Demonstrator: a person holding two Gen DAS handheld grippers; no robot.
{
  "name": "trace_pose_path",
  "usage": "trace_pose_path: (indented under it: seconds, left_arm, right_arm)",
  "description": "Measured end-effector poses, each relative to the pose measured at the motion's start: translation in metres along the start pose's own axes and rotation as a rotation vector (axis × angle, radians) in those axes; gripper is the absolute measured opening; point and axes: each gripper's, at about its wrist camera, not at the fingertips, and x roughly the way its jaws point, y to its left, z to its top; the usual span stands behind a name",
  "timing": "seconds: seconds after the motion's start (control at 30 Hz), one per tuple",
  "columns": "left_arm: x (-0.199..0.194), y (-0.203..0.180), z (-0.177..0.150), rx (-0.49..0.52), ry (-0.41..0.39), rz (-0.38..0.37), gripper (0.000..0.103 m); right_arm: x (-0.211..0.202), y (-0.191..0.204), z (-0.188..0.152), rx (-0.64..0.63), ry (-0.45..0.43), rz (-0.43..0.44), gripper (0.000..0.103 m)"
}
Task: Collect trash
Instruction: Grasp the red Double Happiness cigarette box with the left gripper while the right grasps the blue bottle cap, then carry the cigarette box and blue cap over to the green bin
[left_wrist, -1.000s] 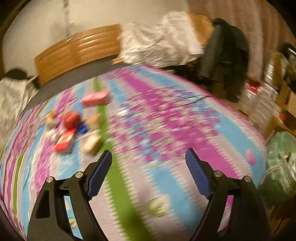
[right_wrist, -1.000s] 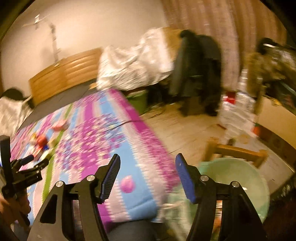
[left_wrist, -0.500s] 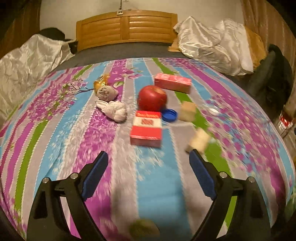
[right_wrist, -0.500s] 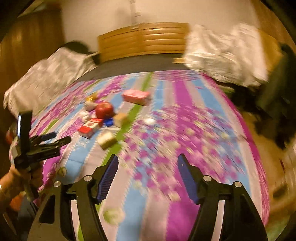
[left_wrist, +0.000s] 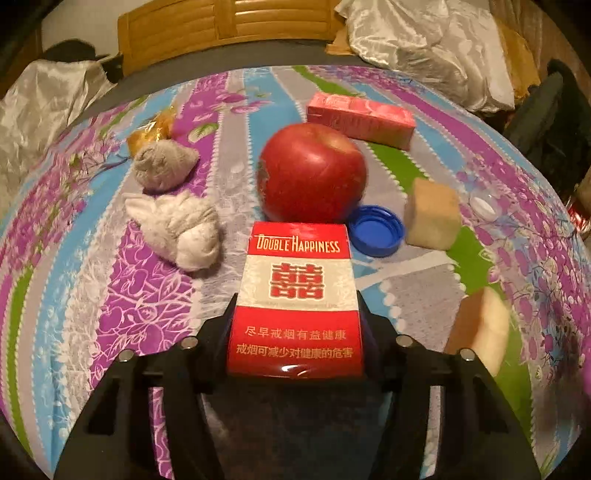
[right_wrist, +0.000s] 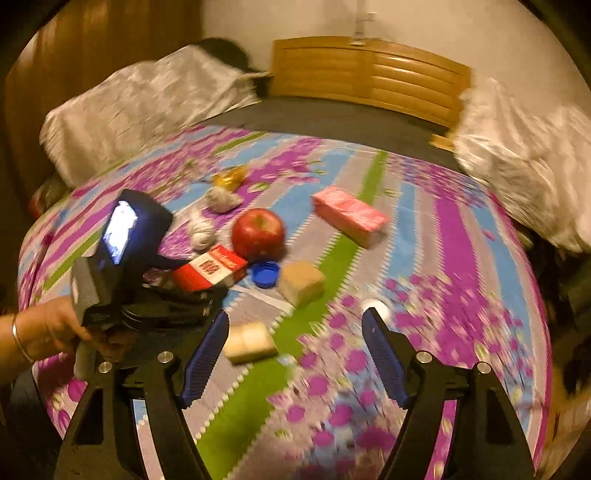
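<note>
Striped purple, blue, grey and green bedding covers the bed (left_wrist: 517, 258), with a wooden headboard (left_wrist: 229, 29) at its far end and crumpled silvery covers (left_wrist: 424, 40) heaped along both sides. Near the middle lies a small clutter of trash, and my left gripper (left_wrist: 297, 306) is closing around the cigarette pack (left_wrist: 297, 295), a red and white box printed "Double Happiness" that sits flat between the jaws; whether the pads already press on its sides I cannot tell, as the box hides them. Just behind the pack stands a red apple (left_wrist: 312, 171), a blue bottle cap (left_wrist: 376, 230) beside it on the right, then a tan cube (left_wrist: 432, 212). Two wads of crumpled tissue (left_wrist: 177, 229) lie to the left, a gold wrapper (left_wrist: 153, 127) beyond them, and a pink carton (left_wrist: 360, 118) lies farther back. My right gripper (right_wrist: 295, 358) hangs over the bedding with its jaws opening and nothing between them; a pale sponge block (right_wrist: 249, 341) lies just ahead of its left finger. My left hand (right_wrist: 48, 332) grips the other tool at the left edge, and to the right the bedding runs bare toward the bed's rim
</note>
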Motion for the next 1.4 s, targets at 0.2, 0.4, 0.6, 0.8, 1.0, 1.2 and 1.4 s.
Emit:
trace_pose_path:
  seconds: [0.2,0.4,0.6,0.8,1.0,1.2,1.4]
  left_arm:
    - [-0.054,0.041,-0.031,-0.168,-0.087,-0.001,0.053]
    - [-0.083,0.07,-0.06,-0.257,-0.1,0.009,0.054]
    - [-0.091,0.075,-0.06,-0.265,-0.124,0.009,0.054]
    - [-0.095,0.074,-0.063,-0.253,-0.143,0.03,0.054]
    - [-0.114,0.066,-0.067,-0.237,-0.175,0.055,0.054]
    - [-0.137,0.042,-0.074,-0.176,-0.172,0.103,0.054]
    - [-0.155,0.012,-0.083,-0.123,-0.156,0.159,0.054]
  right_arm:
    - [0.071,0.018,0.038,-0.231,0.157,0.124,0.075]
    - [0.143,0.028,0.067,-0.33,0.327,0.171,0.075]
    - [0.202,0.041,0.063,-0.427,0.493,0.14,0.066]
    - [0.202,0.043,0.057,-0.379,0.521,0.18,0.041]
    - [0.13,0.061,0.039,-0.318,0.389,0.222,0.041]
    - [0.043,0.081,0.007,-0.144,0.249,0.22,0.041]
    - [-0.02,0.107,-0.043,0.004,0.182,0.097,0.041]
